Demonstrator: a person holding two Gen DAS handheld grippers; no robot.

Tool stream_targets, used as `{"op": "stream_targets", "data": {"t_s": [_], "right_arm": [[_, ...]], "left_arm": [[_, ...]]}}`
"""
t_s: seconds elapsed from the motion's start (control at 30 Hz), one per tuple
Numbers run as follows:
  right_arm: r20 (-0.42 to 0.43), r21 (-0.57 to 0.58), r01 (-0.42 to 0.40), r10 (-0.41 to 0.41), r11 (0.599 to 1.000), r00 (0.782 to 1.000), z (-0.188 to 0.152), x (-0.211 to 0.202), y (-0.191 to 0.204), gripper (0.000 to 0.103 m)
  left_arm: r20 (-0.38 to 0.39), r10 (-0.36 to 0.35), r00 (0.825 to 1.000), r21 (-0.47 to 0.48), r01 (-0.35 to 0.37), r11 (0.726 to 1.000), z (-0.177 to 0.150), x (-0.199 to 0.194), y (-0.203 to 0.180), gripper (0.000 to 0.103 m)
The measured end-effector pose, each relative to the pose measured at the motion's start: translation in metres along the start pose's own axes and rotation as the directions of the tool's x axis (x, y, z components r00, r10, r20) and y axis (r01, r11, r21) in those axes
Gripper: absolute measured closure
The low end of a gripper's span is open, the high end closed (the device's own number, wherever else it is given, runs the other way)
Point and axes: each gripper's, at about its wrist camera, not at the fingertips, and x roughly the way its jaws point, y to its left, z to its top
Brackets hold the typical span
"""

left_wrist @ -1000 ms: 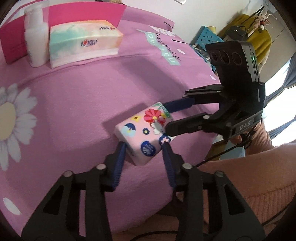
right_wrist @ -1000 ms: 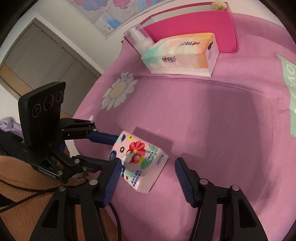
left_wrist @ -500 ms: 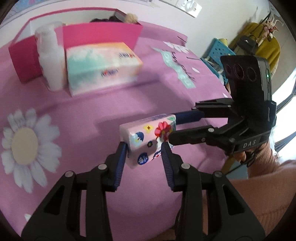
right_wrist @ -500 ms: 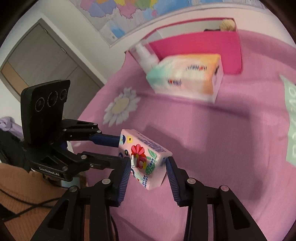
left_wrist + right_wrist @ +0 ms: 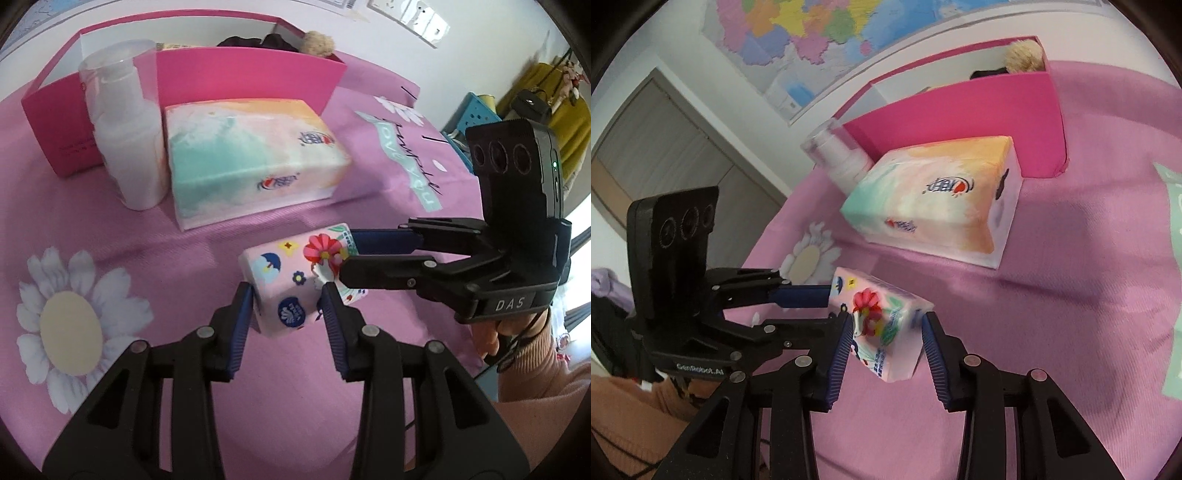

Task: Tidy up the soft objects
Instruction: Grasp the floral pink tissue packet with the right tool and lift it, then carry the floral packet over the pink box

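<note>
Both tongs, left (image 5: 286,306) and right (image 5: 886,334), angled downward, clench one floral tissue pack (image 5: 295,280).

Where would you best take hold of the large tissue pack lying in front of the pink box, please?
Grip the large tissue pack across its two long sides, coming from above. It lies flat with its broad face up, the bottle crowds one short end, and the pink box stands right behind it.

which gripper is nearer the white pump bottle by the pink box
Left. The left gripper holds the floral tissue pack's end facing the white pump bottle; the right gripper grips the end farther away.
</note>
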Motion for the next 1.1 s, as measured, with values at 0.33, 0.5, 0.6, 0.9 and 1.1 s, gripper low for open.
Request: {"op": "stream_targets", "data": {"t_s": [0.33, 0.5, 0.6, 0.9, 1.1], "right_arm": [[0.017, 0.060, 0.006, -0.007, 0.998, 1.000, -0.004, 0.002, -0.010, 0.061], [0.019, 0.059, -0.001, 0.000, 0.998, 1.000, -0.009, 0.003, -0.008, 0.064], [0.017, 0.052, 0.013, -0.014, 0.999, 1.000, -0.009, 0.007, -0.006, 0.067], [0.043, 0.018, 0.033, -0.034, 0.999, 0.998, -0.005, -0.005, 0.005, 0.068], [0.068, 0.005, 0.035, -0.036, 0.999, 0.997, 0.000, -0.012, 0.011, 0.068]], "left_arm": [[-0.003, -0.003, 1.000, -0.012, 0.003, 1.000, 0.000, 0.005, 0.001, 0.062], [-0.003, -0.017, 1.000, -0.019, 0.017, 1.000, 0.000, 0.006, 0.002, 0.062], [-0.004, -0.021, 1.000, -0.026, 0.021, 0.999, 0.000, 0.005, 0.002, 0.062], [0.025, -0.023, 0.999, -0.011, 0.023, 1.000, 0.002, -0.008, -0.003, 0.062], [0.053, -0.017, 0.998, 0.005, 0.017, 1.000, 0.004, -0.018, -0.007, 0.062]]}}
